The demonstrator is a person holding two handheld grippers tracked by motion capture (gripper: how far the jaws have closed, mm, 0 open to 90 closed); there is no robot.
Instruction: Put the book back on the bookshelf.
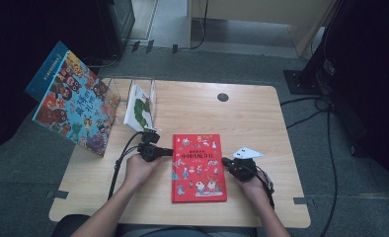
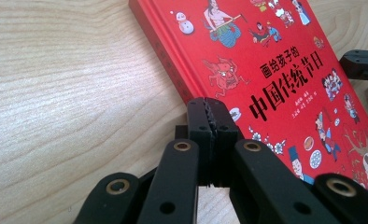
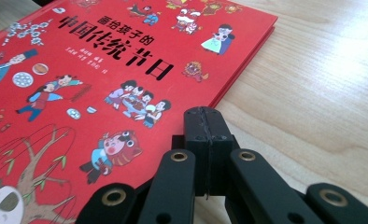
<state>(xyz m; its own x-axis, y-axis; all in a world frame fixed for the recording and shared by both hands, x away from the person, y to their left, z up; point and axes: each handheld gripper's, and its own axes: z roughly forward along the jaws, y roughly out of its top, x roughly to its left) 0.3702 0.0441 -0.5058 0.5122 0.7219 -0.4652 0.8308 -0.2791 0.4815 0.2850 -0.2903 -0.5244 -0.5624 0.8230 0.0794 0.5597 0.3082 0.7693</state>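
Red and glossy, a hardcover picture book [image 1: 199,168] lies flat on the pale wooden desk [image 1: 261,118], near the person's edge, its long axis running away from the person toward the far side. The left gripper [image 1: 169,152] sits at the book's left edge near its far corner, jaws pressed together with nothing between them, tips just at the book's spine. The right gripper [image 1: 226,161] mirrors it at the right edge, a little nearer the person, jaws likewise closed and empty. The book lies between the two, each gripper about equally close. Any lift would likely need the jaws to open first. At the desk's far left, a clear book stand [image 1: 142,101] holds a white book [image 1: 137,108], and a large colourful book [image 1: 74,98] leans beside it.
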